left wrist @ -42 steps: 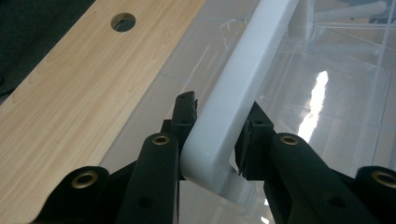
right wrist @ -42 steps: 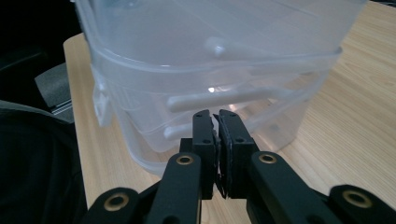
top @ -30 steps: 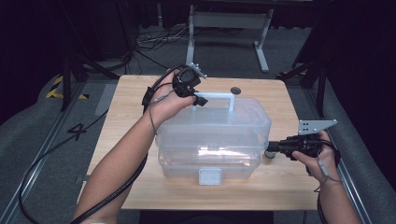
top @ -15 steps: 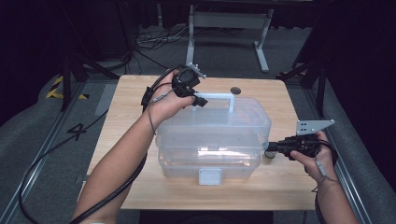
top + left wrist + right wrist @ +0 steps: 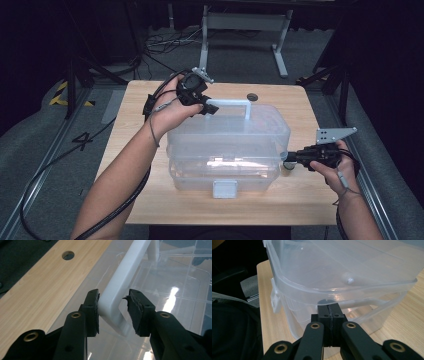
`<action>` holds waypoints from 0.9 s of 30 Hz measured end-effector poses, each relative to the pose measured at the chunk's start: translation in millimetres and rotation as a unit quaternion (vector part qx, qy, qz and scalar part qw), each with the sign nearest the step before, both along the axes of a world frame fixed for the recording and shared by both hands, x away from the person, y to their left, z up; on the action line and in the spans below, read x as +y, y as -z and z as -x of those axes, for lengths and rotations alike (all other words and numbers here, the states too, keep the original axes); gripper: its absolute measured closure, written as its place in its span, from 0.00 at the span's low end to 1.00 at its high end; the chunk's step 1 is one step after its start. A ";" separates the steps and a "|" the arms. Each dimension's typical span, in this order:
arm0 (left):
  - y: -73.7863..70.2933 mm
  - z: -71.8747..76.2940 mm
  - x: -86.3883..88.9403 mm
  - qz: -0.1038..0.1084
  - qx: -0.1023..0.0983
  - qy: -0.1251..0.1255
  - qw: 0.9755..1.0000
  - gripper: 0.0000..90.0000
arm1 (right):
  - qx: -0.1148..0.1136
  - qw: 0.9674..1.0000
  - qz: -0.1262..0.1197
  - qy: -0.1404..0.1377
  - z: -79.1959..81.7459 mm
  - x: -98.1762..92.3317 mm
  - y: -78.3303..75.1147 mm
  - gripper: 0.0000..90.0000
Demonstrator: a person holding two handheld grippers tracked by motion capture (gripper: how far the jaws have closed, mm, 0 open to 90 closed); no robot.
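With the left gripper [image 5: 111, 312] just opened off the handle [image 5: 120, 287] of the box [image 5: 227, 145] mid-table, it should lift clear straight up while the closed right gripper [image 5: 331, 313] steadies the rim.

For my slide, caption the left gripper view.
Left hand-held gripper open astride the clear storage box's white handle.

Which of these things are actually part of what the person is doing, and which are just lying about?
In use:
- clear plastic storage box
- its white handle, between the left tongs, whose jaws have just been opening
- right tongs, shut, at the box's side

Lying about:
- wooden table
- metal stand behind the table
- cables on the floor
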State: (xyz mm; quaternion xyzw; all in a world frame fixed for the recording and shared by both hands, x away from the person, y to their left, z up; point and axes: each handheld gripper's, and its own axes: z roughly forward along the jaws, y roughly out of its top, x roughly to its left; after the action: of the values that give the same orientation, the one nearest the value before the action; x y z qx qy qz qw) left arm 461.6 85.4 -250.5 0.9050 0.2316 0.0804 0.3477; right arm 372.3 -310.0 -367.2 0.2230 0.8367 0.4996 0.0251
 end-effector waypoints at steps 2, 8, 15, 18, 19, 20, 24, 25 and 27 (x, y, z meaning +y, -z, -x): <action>-3.6 2.0 5.7 0.007 -0.009 -0.008 1.000 0.73 | 0.000 1.000 0.000 0.000 -0.4 0.2 -0.6 1.00; -13.1 9.7 24.7 0.042 -0.013 -0.028 0.999 0.80 | -0.010 1.000 -0.003 0.003 -2.2 0.0 -5.2 1.00; -25.3 29.0 49.4 0.073 -0.021 -0.042 0.996 0.88 | -0.024 1.000 -0.015 0.008 -5.4 -1.2 -10.3 1.00; -27.6 41.6 59.5 0.072 -0.024 -0.045 0.996 0.89 | -0.030 0.999 -0.022 0.009 -7.5 -1.2 -12.5 1.00; -27.6 41.6 59.5 0.072 -0.024 -0.045 0.996 0.89 | -0.030 0.999 -0.022 0.009 -7.5 -1.2 -12.5 1.00; -27.6 44.4 61.8 0.072 -0.026 -0.045 0.996 0.89 | -0.030 0.999 -0.023 0.009 -8.0 -1.1 -12.8 1.00; -27.9 55.7 72.6 0.076 -0.031 -0.050 0.995 0.90 | -0.034 0.999 -0.028 0.010 -10.7 0.7 -13.8 1.00; -27.9 58.1 75.9 0.079 -0.033 -0.052 0.995 0.90 | -0.034 0.999 -0.028 0.010 -10.7 0.7 -13.8 1.00; -28.1 62.8 82.6 0.082 -0.034 -0.057 0.994 0.90 | -0.035 0.999 -0.029 0.011 -11.6 1.1 -14.3 1.00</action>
State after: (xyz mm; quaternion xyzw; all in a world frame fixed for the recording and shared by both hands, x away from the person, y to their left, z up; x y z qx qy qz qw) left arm 398.8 168.0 -222.4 0.8557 0.2764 0.1114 0.4231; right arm 383.9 -308.9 -352.9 0.2152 0.8179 0.5310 0.0535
